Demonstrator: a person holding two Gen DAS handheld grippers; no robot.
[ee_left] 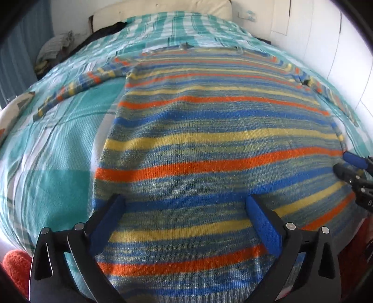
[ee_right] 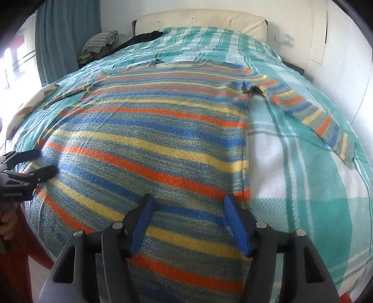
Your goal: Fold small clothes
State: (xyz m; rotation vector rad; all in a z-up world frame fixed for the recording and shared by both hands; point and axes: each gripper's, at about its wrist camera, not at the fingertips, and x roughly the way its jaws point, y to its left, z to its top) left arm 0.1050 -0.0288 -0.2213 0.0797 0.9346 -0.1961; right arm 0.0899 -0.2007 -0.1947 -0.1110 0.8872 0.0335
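Note:
A knit sweater (ee_left: 209, 139) striped in blue, orange, yellow and grey-green lies flat on the bed, hem nearest me and collar far. Its sleeves spread out to both sides: one sleeve (ee_left: 77, 86) to the left, the other sleeve (ee_right: 321, 121) to the right. My left gripper (ee_left: 184, 200) hovers open over the lower left part of the sweater (ee_right: 151, 151), with only flat fabric beneath its wide-spread jaws. My right gripper (ee_right: 189, 198) stands open over the lower right part, near the side seam. Each wrist view catches the other tool at its edge: the right gripper (ee_left: 342, 162) and the left gripper (ee_right: 46, 160).
A teal and white plaid bedspread (ee_right: 303, 186) covers the bed. A cream headboard (ee_right: 200, 21) stands at the far end. Folded clothes (ee_right: 98, 44) are piled by the blue curtain at far left. An orange knit item (ee_left: 14, 263) lies at the near left corner. White wall panels run along the right.

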